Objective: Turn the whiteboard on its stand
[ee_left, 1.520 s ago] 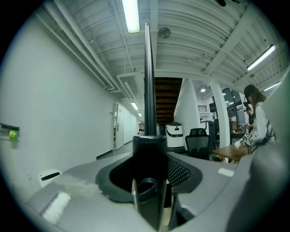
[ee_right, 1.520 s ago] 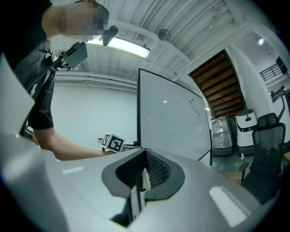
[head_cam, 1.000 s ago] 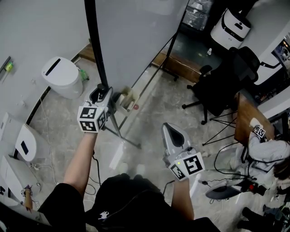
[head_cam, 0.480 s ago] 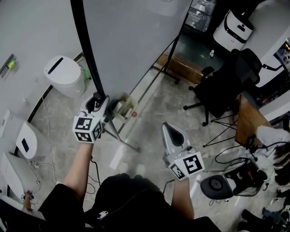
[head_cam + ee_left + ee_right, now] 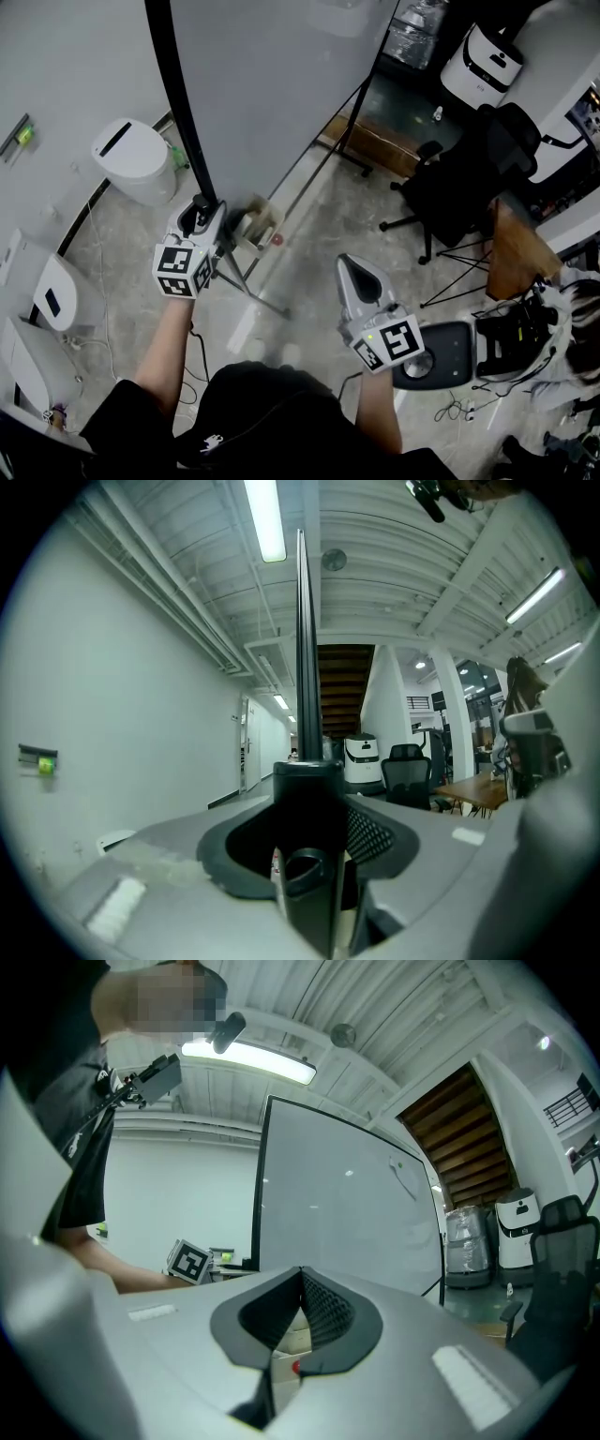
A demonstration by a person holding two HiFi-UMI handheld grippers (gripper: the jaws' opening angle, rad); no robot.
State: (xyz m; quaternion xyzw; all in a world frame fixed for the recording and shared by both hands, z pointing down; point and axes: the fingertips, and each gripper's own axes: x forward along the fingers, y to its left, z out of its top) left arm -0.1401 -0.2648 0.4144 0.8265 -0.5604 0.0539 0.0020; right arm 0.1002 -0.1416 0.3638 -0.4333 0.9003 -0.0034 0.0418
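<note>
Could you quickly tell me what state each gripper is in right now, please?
Left gripper: closed on the black frame of the whiteboard.
Right gripper: closed, holding nothing.

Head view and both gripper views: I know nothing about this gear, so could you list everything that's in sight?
whiteboard: one, pale grey with a black frame, upright on its stand, top centre
bin: one, white, on the floor left of the whiteboard
office chair: one, black, right of the whiteboard
table: one, brown wood, right edge
machine: one, white with a black panel, top right
round device: one, grey and black, on the floor at lower right
cables: several, dark, on the floor at lower right
left gripper: one, grey, jaws closed on the whiteboard's black frame
right gripper: one, grey, jaws together, empty
forearms: two, bare, behind the grippers
</note>
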